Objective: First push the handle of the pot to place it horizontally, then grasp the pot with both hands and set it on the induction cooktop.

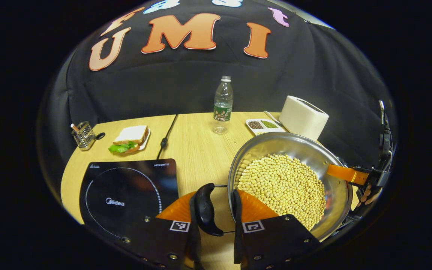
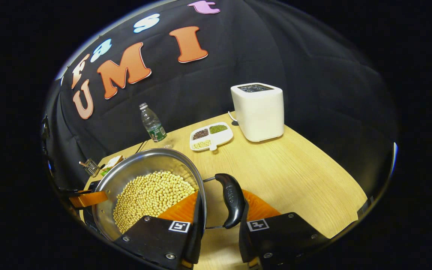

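Observation:
A steel pot [image 1: 294, 148] full of pale soybeans [image 1: 281, 185] stands to the right of the black induction cooktop [image 1: 126, 191]. Whether it rests on the table I cannot tell. My left gripper [image 1: 214, 195] straddles the pot's near side: one finger sits outside the black handle [image 1: 205, 210], the other inside the rim. In the right gripper view, my right gripper [image 2: 222, 200] holds the opposite side of the pot [image 2: 141, 165] the same way, across its black handle [image 2: 231, 200] and rim. Each view shows the other gripper's orange finger at the pot's far edge.
At the back of the wooden table [image 1: 197, 150] stand a water bottle [image 1: 223, 105], a divided dish of beans [image 1: 263, 125] and a white appliance [image 1: 304, 117]. A sandwich on a plate [image 1: 130, 138] and a wire utensil holder [image 1: 83, 135] lie behind the cooktop, and its cable [image 1: 167, 137] runs back.

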`<state>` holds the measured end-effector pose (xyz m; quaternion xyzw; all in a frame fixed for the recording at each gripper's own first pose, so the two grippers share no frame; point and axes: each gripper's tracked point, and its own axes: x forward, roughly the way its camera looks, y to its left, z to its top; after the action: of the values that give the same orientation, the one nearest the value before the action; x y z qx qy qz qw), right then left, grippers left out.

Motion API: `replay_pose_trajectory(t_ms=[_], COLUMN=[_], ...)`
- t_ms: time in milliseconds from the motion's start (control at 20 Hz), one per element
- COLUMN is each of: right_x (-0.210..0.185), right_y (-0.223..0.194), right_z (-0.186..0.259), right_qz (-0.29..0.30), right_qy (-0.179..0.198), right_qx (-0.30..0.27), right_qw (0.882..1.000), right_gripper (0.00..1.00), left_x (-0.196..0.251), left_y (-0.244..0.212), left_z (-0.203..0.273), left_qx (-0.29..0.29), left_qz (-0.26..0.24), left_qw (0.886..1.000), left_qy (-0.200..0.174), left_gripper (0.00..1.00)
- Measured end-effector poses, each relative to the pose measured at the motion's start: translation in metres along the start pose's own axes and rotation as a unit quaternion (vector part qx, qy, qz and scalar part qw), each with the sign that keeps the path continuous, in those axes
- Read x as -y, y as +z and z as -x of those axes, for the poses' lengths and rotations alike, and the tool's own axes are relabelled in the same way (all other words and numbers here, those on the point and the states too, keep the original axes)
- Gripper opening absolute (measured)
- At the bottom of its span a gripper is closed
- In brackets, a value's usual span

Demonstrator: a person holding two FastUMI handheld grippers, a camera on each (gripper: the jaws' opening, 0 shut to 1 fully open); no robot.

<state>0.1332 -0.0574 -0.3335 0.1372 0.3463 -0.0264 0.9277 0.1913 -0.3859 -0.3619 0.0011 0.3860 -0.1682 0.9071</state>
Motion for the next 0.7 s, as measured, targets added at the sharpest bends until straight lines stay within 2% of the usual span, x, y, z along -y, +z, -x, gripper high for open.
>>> replay_pose_trajectory(t_ms=[400, 700], right_x=[-0.067, -0.12], right_y=[0.001, -0.013], right_z=[0.018, 0.025], right_qz=[0.014, 0.016], right_qy=[0.023, 0.043], right_qx=[0.014, 0.009], right_qw=[1.0, 0.999], right_gripper=[0.41, 0.41], left_x=[-0.066, -0.123], left_y=[0.006, 0.005], left_z=[0.044, 0.075], left_qx=[0.019, 0.027], left_qz=[0.031, 0.031], left_qw=[0.999, 0.999], left_qy=[0.018, 0.036], left_gripper=[0.36, 0.36])
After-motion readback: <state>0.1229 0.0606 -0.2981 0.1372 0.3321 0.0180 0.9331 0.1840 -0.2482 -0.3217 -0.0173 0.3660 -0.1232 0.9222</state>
